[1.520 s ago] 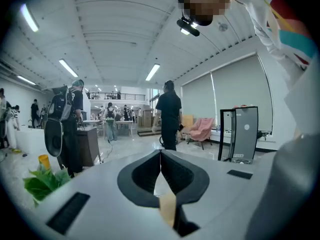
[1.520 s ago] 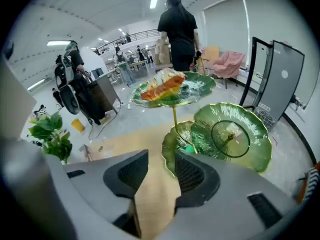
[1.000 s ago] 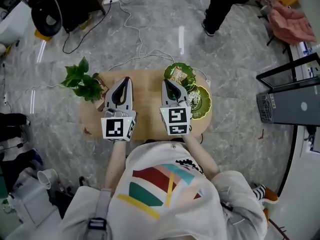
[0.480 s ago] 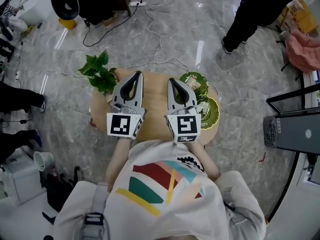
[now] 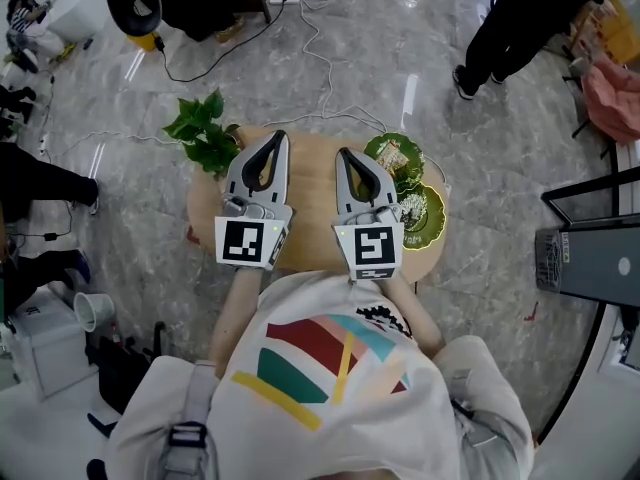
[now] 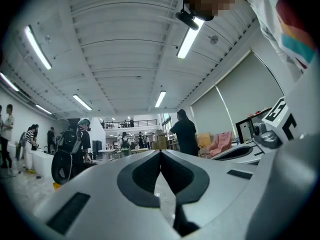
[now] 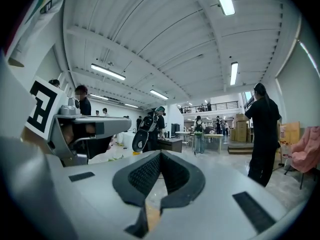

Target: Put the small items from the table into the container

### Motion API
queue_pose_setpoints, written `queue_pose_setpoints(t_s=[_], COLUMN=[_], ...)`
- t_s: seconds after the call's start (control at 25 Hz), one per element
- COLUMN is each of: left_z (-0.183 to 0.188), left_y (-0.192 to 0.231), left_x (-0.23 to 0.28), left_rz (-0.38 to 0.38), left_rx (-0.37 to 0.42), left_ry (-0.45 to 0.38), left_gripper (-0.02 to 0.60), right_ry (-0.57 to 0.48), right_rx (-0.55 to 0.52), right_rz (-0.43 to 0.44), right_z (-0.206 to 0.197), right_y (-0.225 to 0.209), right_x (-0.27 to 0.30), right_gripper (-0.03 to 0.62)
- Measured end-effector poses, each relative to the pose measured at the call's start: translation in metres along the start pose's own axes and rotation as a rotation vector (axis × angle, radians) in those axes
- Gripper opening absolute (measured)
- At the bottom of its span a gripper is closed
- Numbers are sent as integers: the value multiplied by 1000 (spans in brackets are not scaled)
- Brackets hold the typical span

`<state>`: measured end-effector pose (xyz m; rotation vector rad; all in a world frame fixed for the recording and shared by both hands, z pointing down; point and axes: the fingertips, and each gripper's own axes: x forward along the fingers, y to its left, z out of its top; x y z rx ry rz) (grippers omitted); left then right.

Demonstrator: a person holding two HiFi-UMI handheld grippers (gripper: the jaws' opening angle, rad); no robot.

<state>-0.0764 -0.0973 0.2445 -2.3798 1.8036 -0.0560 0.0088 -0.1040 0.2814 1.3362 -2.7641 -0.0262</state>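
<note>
Your grey left gripper (image 5: 280, 136) and grey right gripper (image 5: 342, 152) sit higher in frame than a second ago, jaws of each closed and empty, over round wooden table (image 5: 312, 193) at centre frame

Bare wood through the middle of the counter (image 5: 312, 163), open for a pass from the near edge to the far one. Hemmed at the left rim by a leafy plant (image 5: 203, 130), at the right rim by two filled green dishes (image 5: 437, 216).
</note>
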Motion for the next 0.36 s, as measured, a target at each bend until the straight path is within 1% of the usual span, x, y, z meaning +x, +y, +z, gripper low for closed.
queue_pose_setpoints(t_s=[0.16,0.36], left_z=[-4,-7], left_y=[-1,-2], left_x=[-6,-8], left_rz=[11,16], left_rx=[3,8], left_ry=[8,11], left_gripper=[8,8], right_ry=[9,23], right_rx=[5,40], right_rz=[-12,-37], right_z=[-7,-15], right_y=[-4,-14], right_x=[-6,-8], right_gripper=[12,12])
